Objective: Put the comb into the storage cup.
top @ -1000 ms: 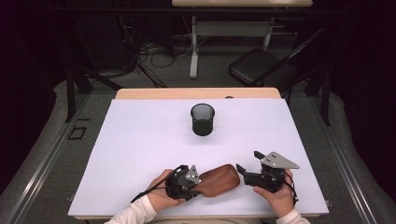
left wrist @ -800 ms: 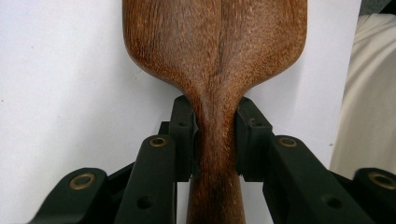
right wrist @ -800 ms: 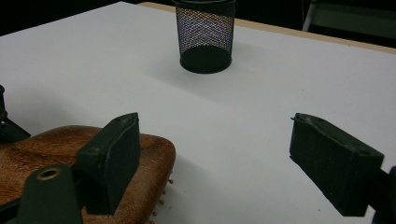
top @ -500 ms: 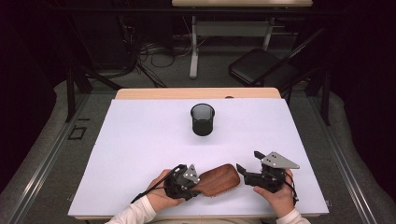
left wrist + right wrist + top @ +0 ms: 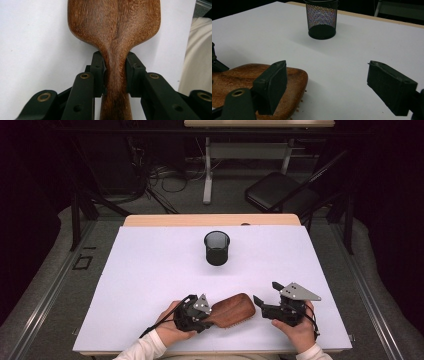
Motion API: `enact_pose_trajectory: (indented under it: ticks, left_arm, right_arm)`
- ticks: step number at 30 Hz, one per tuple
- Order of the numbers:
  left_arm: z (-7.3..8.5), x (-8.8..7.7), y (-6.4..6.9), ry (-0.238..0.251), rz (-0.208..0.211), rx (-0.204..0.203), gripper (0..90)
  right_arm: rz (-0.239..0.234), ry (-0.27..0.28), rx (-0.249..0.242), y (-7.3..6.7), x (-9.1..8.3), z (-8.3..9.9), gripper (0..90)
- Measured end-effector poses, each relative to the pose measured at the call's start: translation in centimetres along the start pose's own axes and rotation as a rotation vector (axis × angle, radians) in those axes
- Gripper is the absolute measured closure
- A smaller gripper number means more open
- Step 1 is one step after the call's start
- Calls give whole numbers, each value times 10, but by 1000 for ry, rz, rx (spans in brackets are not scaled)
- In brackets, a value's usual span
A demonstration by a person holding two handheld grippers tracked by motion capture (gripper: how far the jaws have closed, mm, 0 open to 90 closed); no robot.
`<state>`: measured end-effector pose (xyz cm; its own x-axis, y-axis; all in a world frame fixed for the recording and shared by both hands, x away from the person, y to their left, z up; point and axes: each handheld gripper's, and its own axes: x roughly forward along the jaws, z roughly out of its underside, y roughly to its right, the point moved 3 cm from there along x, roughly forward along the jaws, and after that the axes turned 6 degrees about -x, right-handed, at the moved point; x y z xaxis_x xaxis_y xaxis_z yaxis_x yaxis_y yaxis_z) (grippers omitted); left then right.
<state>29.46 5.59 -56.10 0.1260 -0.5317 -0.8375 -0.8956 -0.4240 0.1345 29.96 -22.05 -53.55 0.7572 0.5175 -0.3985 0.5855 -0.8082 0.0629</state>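
Container: black mesh cup [image 5: 217, 248], upright on the white tabletop [image 5: 150, 270], toward its far middle; nothing visible inside through the mesh or from above.
Brush: wooden hairbrush [image 5: 231, 310], back up, bristles down, at the near edge between the two grippers, well apart from the cup.
Left gripper [image 5: 115, 75]: fingers pinching the brush's narrow neck, one pad on each side.
Right gripper [image 5: 327, 85]: fingers spread wide, nothing between them; one finger hangs just beside the brush head.
Cut off: handle end hidden under the left hand [image 5: 172, 326]; bristles mostly hidden, only a few tips peek out at the head's edge.
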Motion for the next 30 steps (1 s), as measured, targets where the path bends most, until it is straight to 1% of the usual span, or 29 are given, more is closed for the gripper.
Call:
enact_pose_trajectory:
  ticks: [5, 17, 18, 23, 25, 26, 30]
  left_arm:
    - [1, -3, -3, 15, -9, -19, 720]
    - [0, -13, -9, 76, -33, -61, 720]
    - [0, -14, -10, 77, -36, -59, 720]
    - [0, -16, -11, 94, -41, -76, 720]
    - [1, -17, -12, 97, -49, -71, 720]
    - [1, -17, -11, 104, -51, -81, 720]
    - [0, -19, -12, 129, -55, -94, 720]
  right_arm:
    - [-1, 1, 2, 0, 0, 0, 164]
    - [-3, 0, 10, 1, 1, 1, 164]
    - [-4, -1, 11, 1, 1, 1, 164]
    - [-4, 0, 12, 1, 1, 1, 164]
    - [-6, -4, 14, 1, 0, 1, 164]
    - [-7, -3, 14, 1, 0, 1, 164]
    - [-7, -3, 15, 1, 0, 1, 164]
